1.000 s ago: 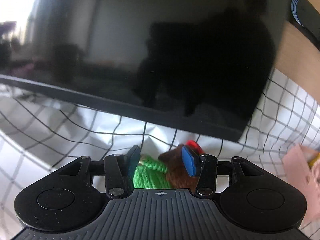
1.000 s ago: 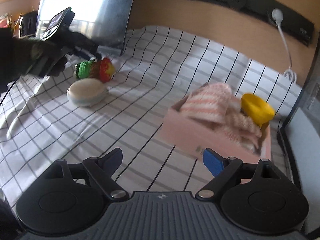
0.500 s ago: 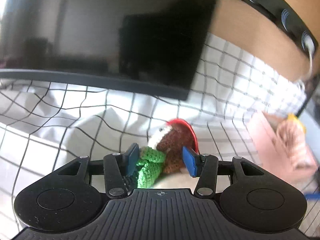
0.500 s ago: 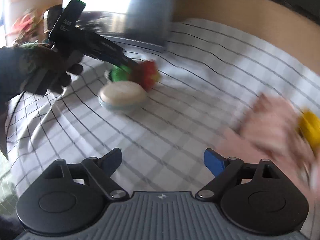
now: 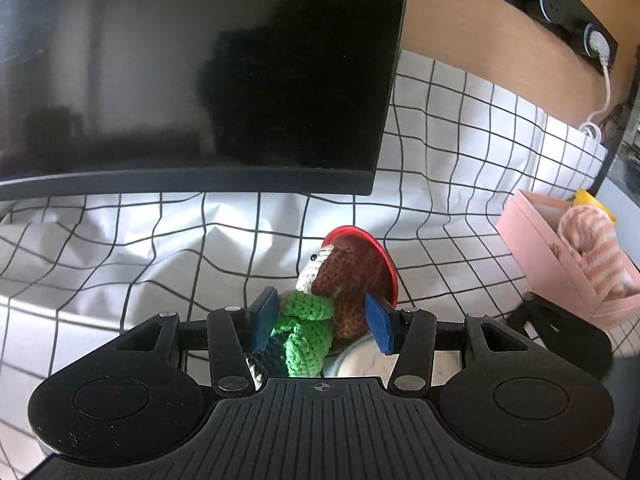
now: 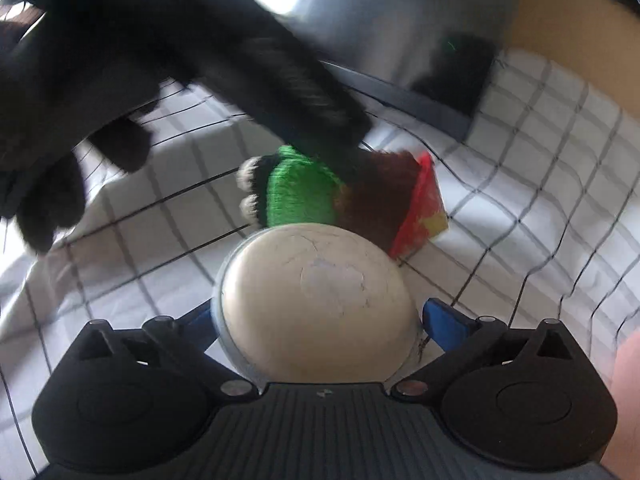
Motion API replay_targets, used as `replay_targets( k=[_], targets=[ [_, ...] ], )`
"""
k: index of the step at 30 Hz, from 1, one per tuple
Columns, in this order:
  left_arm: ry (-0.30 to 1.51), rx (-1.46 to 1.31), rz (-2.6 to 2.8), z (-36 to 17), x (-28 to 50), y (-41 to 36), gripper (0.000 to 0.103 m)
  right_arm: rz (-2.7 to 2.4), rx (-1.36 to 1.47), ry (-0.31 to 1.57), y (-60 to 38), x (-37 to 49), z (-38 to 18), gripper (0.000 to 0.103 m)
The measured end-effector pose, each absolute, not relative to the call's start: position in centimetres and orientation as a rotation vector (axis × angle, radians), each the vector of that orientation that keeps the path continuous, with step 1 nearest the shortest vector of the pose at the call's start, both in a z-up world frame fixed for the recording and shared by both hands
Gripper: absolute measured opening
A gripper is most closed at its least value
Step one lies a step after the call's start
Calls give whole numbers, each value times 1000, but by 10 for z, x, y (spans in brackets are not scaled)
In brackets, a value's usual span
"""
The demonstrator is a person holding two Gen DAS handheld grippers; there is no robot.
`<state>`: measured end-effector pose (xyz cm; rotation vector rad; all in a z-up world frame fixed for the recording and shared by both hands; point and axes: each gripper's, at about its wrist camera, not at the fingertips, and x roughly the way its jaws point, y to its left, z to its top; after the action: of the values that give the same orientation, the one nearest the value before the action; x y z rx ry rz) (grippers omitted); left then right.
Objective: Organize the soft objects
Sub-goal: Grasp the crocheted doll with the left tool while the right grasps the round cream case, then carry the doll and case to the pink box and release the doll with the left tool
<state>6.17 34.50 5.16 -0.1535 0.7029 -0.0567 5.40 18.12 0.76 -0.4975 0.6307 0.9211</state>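
We have 2 soft things side by side on the white, black-gridded cloth covering the worktop [image 5: 120, 264], and each claw has one of them in front of it.

The cream, oval, cushion-like soft pad [image 6: 316, 300] lies straight ahead of the right claw [image 6: 316, 320], already between its 2 blue fingertips [image 6: 444, 320], with its long axis running across the claw from one tip to the other. That claw's jaws are opening, and we see a sliver of gap at the right tip, so we judge the pad is not yet pinched; the left tip is mostly hidden behind it.

Just beyond the pad, touching or nearly touching it, lies the crocheted brown doll with green jumper and red hat [image 5: 332, 296]. In the right wrist view its body runs left to right, feet at the left, hat at the right. The left claw [image 5: 320, 320] straddles it at the green middle, about half open; its left blue pad [image 5: 262, 320] touches the green knit, while the right pad sits close against the brown head, contact unclear. We cannot tell whether it truly grips.

The pink open box [image 5: 560, 264], holding a peach-striped towel roll [image 5: 596, 248], stands well apart to the right, nearer the right hand.
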Motion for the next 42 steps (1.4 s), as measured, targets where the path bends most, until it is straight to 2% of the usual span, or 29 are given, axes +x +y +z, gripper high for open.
replay_targets(
  k=[3,10,15,20,29,35,42],
  targets=[
    [699,-140,-86,48,64,348,53,917,-422,647,163,56,15,101],
    [750,-139,-131,42,91,353,60,885,-477,583,77,10,39,101],
    [851,-104,-167,27,114,326,59,787,-552,596,12,-13,39,101],
    [818,-94,-89,22,113,301,55,722,-520,653,-41,-16,41,101],
    [830,-69,-71,30,25,236,54,689,-450,733,-92,-17,29,102],
    [849,-78,-73,31,-43,188,58,650,-311,804,-109,-17,23,103],
    [863,-200,-87,22,-48,182,64,654,-265,826,-113,-18,20,103]
  ],
)
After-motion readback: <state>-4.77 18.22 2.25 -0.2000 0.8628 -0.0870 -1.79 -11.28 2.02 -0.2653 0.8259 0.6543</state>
